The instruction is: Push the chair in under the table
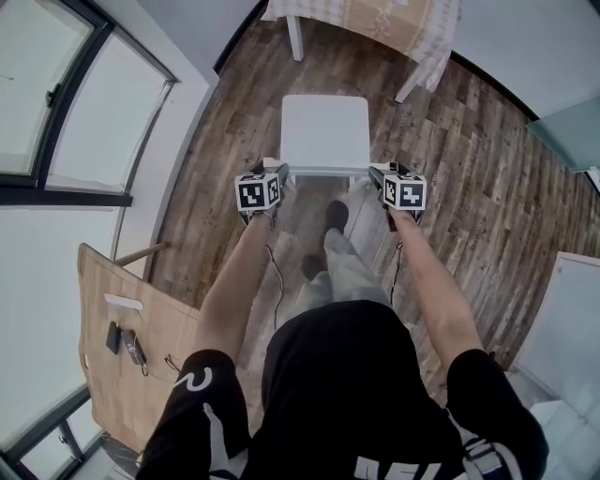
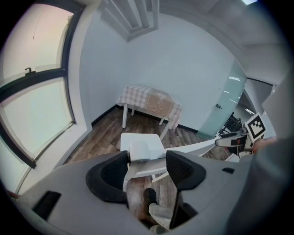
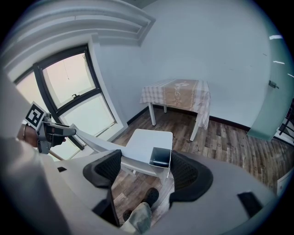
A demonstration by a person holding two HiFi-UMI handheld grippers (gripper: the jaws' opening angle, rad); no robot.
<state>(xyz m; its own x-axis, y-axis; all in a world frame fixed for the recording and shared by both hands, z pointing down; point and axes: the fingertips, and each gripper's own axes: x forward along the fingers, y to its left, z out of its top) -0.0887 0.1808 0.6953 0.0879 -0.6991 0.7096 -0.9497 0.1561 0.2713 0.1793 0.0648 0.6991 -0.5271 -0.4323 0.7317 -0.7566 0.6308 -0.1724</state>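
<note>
- Left gripper (image 1: 277,174) clamps the white chair (image 1: 324,131) at its back corner; right gripper (image 1: 379,174) has jaws apart around the other corner.
- Chair stands well apart from the table (image 1: 412,42); I judge the whole push remains.

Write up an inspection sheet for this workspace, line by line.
Surface: wood-plank floor, bare around the chair.
Job's things: white chair stands short of the cloth-covered table, not yet under it.
Clutter: wooden desk at the left, with small devices on it.
Grippers: left gripper has its jaws against both sides of the chair's back corner; right gripper has its jaws apart around the other corner.
Cables: a thin cable hangs from the left gripper; another hangs from the right.
Surroundings: window at the left, glass door at the right.
</note>
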